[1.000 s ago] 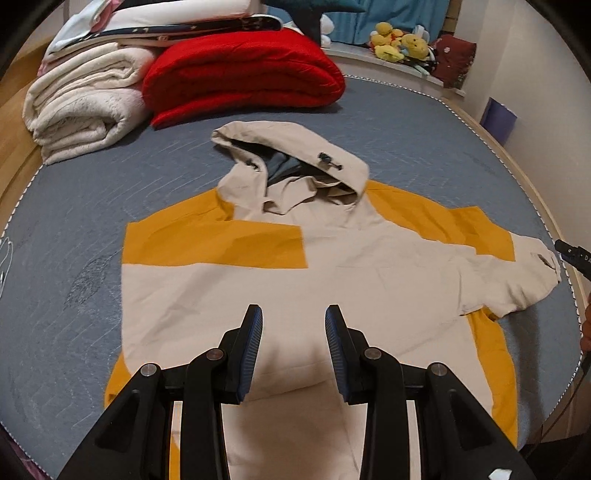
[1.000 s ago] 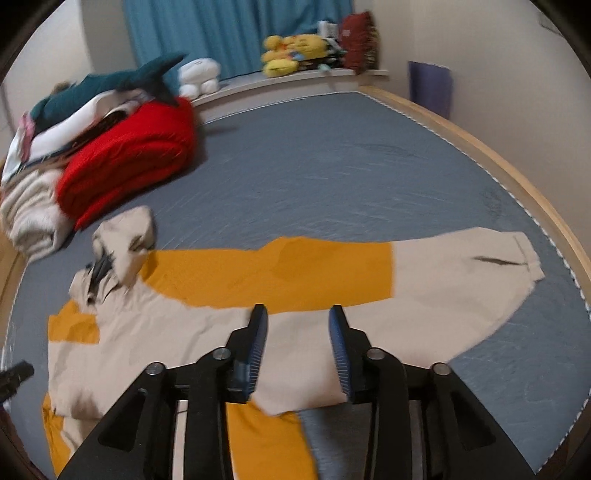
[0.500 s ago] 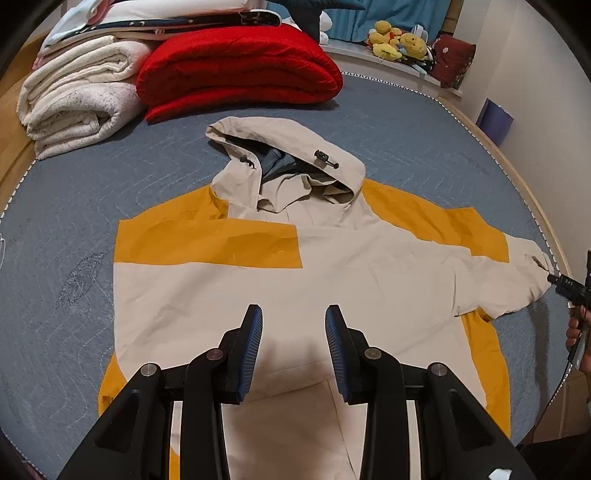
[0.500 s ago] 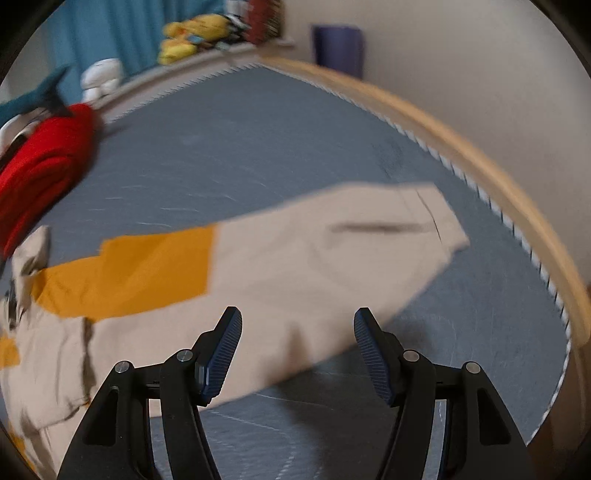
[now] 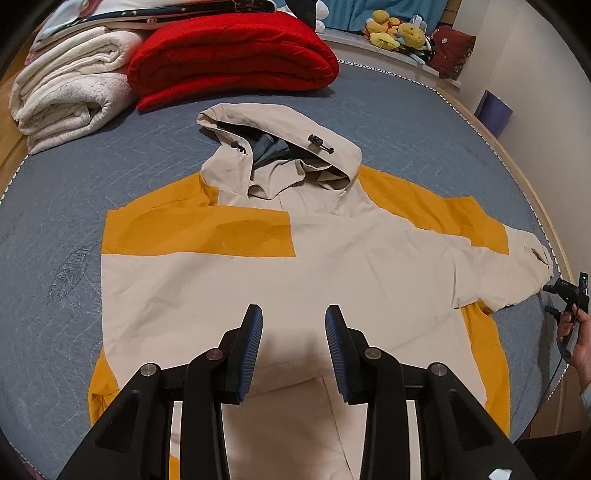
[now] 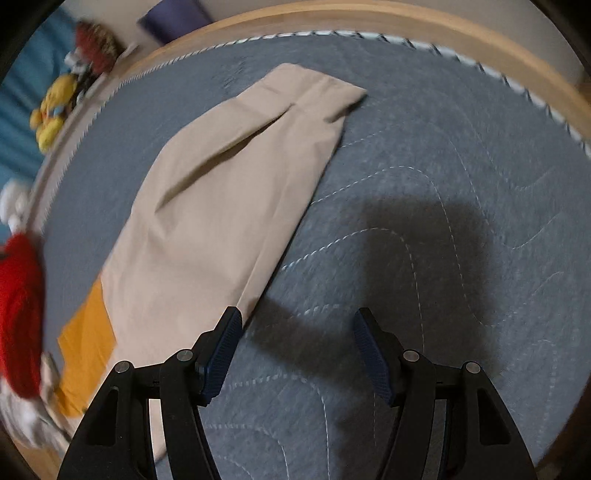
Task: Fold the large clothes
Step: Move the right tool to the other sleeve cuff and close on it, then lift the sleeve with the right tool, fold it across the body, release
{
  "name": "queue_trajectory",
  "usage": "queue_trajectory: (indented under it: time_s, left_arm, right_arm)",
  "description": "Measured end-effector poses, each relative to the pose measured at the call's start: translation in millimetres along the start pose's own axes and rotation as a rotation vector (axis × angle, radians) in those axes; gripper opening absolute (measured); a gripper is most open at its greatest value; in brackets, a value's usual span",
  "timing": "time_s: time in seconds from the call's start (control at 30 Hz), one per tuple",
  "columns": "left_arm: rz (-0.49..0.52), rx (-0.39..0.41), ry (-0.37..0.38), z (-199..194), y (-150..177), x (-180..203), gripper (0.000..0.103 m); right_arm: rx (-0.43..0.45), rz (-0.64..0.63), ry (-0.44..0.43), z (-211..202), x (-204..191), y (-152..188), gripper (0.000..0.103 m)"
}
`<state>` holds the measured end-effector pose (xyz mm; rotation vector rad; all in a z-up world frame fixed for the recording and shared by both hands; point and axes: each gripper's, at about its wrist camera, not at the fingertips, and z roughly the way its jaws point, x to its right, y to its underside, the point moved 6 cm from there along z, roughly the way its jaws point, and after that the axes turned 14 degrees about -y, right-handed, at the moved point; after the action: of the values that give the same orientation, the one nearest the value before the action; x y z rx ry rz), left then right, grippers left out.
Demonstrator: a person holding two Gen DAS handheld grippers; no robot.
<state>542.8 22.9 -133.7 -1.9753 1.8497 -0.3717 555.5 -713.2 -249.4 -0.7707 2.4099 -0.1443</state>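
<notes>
A beige and orange hooded jacket (image 5: 295,273) lies flat on the grey bed cover (image 5: 74,192), hood toward the far side. Its left sleeve is folded across the chest. My left gripper (image 5: 293,347) is open and empty, held above the jacket's lower front. The right sleeve (image 6: 221,199) stretches out toward the bed's edge in the right wrist view. My right gripper (image 6: 299,350) is open and empty above the bare cover, just right of that sleeve; it also shows at the far right in the left wrist view (image 5: 565,295), near the cuff.
A folded red blanket (image 5: 232,55) and white blankets (image 5: 70,96) are stacked at the head of the bed. Plush toys (image 5: 399,31) sit on the ledge behind. The wooden bed frame (image 6: 461,40) runs close beyond the sleeve cuff.
My right gripper has opened wider and swung right, from above the jacket body to the bare cover beside the sleeve end. My left gripper has shifted slightly forward over the jacket.
</notes>
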Motion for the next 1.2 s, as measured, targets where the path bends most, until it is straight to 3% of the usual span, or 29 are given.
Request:
queue_trajectory:
  time_s: [0.27, 0.3, 0.33, 0.37, 0.43, 0.53, 0.77, 0.9, 1.0, 1.07, 1.13, 1.2]
  left_arm:
    - [0.006, -0.002, -0.006, 2, 1, 0, 0.032]
    - [0.005, -0.002, -0.006, 2, 1, 0, 0.032]
    - [0.003, -0.003, -0.006, 3, 1, -1, 0.032]
    - [0.000, -0.003, -0.006, 3, 1, -2, 0.032]
    - [-0.005, -0.002, -0.007, 2, 0, -5, 0.032]
    - [-0.020, 0.001, -0.004, 0, -1, -11, 0.032]
    - [-0.043, 0.003, 0.007, -3, -4, -22, 0.032]
    - [-0.059, 0.000, 0.022, -5, -5, -25, 0.032]
    - [-0.056, -0.002, 0.021, -4, -5, -24, 0.032]
    - [-0.056, -0.010, 0.021, -3, -4, -24, 0.032]
    - [-0.055, -0.015, 0.022, -2, -4, -21, 0.032]
    - [-0.053, -0.015, 0.021, -1, -3, -19, 0.032]
  right_arm:
    - [0.075, -0.002, -0.117, 6, -3, -18, 0.061]
    - [0.084, 0.002, -0.134, 7, -6, -19, 0.050]
    - [0.086, 0.006, -0.150, 9, -7, -21, 0.027]
    - [0.085, 0.011, -0.171, 12, -10, -21, 0.017]
    - [0.109, -0.002, -0.182, 12, -20, -22, 0.003]
    - [0.167, -0.066, -0.178, 3, -41, -24, 0.000]
    - [0.224, -0.149, -0.240, -17, -96, -22, 0.000]
    - [0.167, -0.193, -0.276, -16, -109, -11, 0.002]
    - [0.133, -0.174, -0.251, -13, -97, -10, 0.006]
    - [0.143, -0.159, -0.217, -13, -82, -15, 0.017]
    - [0.148, -0.126, -0.185, -13, -63, -20, 0.053]
    - [0.148, -0.055, -0.158, -10, -40, -22, 0.056]
